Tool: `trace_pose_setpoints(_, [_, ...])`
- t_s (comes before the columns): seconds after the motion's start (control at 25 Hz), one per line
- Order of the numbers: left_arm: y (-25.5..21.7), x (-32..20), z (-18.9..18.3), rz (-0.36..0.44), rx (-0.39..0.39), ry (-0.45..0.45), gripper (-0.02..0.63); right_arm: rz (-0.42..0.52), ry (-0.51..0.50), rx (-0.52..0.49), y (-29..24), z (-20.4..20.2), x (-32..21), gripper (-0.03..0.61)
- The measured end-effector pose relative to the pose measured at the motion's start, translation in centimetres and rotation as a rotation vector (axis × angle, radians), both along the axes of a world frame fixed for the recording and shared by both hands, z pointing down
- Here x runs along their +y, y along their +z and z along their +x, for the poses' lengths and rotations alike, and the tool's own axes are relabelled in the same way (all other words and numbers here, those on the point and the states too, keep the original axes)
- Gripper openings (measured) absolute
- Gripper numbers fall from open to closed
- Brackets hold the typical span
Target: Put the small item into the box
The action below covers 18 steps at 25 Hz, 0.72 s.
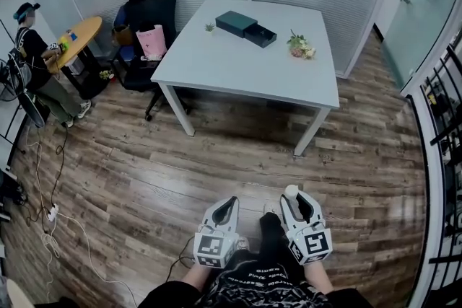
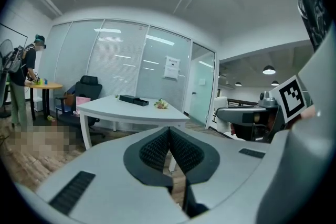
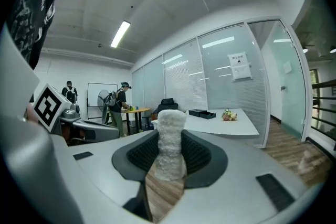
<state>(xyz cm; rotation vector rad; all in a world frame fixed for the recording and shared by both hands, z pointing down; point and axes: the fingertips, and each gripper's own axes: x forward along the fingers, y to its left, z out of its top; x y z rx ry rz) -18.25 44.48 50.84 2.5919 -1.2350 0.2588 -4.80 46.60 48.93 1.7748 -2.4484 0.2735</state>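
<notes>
My right gripper (image 1: 297, 200) is shut on a small white fuzzy item (image 3: 170, 145) that stands upright between its pads; its top shows as a white ball (image 1: 291, 190) in the head view. My left gripper (image 1: 227, 208) is shut with nothing in it, the pads (image 2: 157, 148) pressed together. Both are held low over the wooden floor, well short of the table. The dark box (image 1: 245, 27) with its drawer pulled out sits on the far side of the white table (image 1: 238, 68). It shows small in both gripper views as the box (image 2: 133, 99) and the box (image 3: 202, 113).
A small bouquet (image 1: 300, 47) lies right of the box and a tiny plant (image 1: 210, 27) to its left. An office chair (image 1: 148, 14) with a pink bag stands left of the table. A person (image 1: 36, 61) stands at a round table (image 1: 76, 40). Cables (image 1: 54, 216) lie on the floor at left, and a railing (image 1: 440, 148) runs along the right.
</notes>
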Motion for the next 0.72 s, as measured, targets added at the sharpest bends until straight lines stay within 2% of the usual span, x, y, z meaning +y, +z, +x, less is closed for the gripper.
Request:
trace_pose_setpoints(0.28, [0.6, -4.8, 1.5, -0.004, 0.009, -0.055, 0.020, -0.025, -0.065, -0.007, 1.7, 2.0, -5.3, 0.140])
trace_pose_setpoints(0.6, [-0.9, -13.9, 7.7, 0.013, 0.028, -0.111, 0.020, -0.020, -0.147, 0.018, 0.6, 8.0, -15.5, 0.140])
trace_pose_setpoints(0.72, [-1.1, -16.2, 10.3, 0.020, 0.023, -0.121, 0.020, 0.007, -0.169, -0.023, 0.0, 10.4, -18.4, 0.140])
